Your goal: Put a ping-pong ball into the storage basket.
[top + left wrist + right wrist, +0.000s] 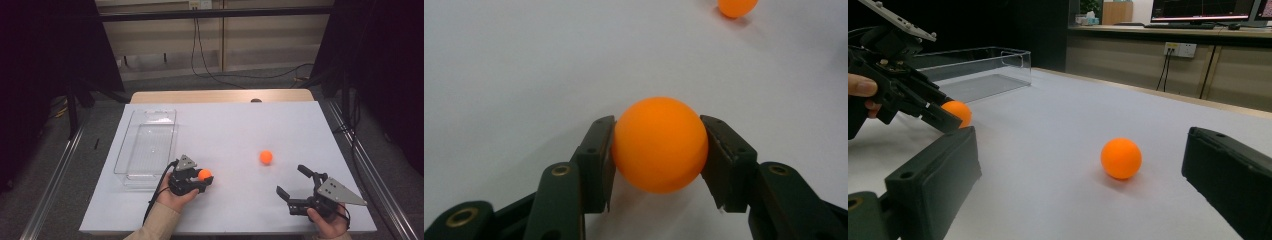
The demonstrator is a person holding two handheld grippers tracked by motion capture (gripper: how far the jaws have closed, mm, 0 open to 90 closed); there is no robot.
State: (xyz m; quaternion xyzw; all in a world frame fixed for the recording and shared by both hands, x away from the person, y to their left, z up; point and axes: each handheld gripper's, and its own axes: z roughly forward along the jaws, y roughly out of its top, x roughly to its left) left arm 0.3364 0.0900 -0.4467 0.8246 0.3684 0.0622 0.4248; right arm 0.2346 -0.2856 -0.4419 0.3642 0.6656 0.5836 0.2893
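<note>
left gripper [204,178]: jaws clamped on an orange ball [659,144], held low, seemingly just off the white table [240,125] | right gripper [295,184]: jaws spread wide, holding nothing | second ball [266,157]: on table, apart from both | clear tray [145,145]: left side, beside left gripper

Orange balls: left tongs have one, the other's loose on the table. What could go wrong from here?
1. The left tongs pinch the held ball only at its sides; smooth and round, it may squirt out on the way to the clear tray.
2. The loose ball sits free between the open right tongs; a nudge from one jaw could roll it across the white table, which shows no raised edge.
</note>
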